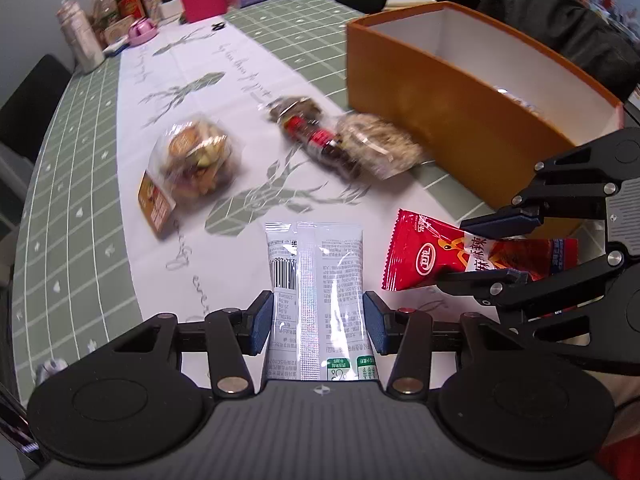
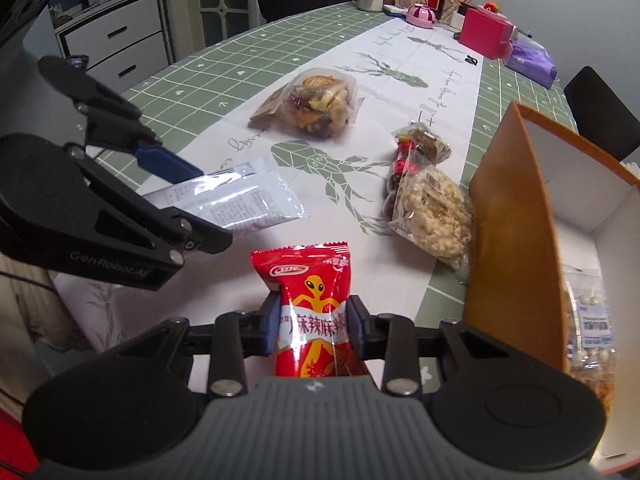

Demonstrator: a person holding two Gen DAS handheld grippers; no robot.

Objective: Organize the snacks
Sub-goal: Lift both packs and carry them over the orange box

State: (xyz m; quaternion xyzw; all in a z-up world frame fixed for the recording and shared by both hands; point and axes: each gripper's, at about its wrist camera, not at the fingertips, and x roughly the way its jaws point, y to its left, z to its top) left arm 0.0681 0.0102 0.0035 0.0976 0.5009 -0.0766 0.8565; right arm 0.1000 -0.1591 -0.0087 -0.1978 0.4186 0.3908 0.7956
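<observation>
My left gripper [image 1: 318,308] is shut on a white foil snack packet [image 1: 316,264], which stands lengthwise between the blue pads and is lifted off the table. My right gripper [image 2: 314,320] is shut on a red snack packet [image 2: 312,280] with a yellow alien figure, also held above the cloth. Each gripper shows in the other's view: the right gripper [image 1: 456,252] with the red packet [image 1: 420,256], and the left gripper [image 2: 208,204] with the white packet [image 2: 248,196]. The open orange box [image 1: 440,120] [image 2: 512,220] stands just right of both.
On the table runner lie a mixed snack bag [image 2: 320,104], a dark candy bag [image 2: 416,148] and a puffed rice bag [image 2: 436,212] beside the box wall. A snack bag [image 2: 592,320] lies inside the box. Bottles, a pink box [image 2: 486,34] and chairs stand at the far end.
</observation>
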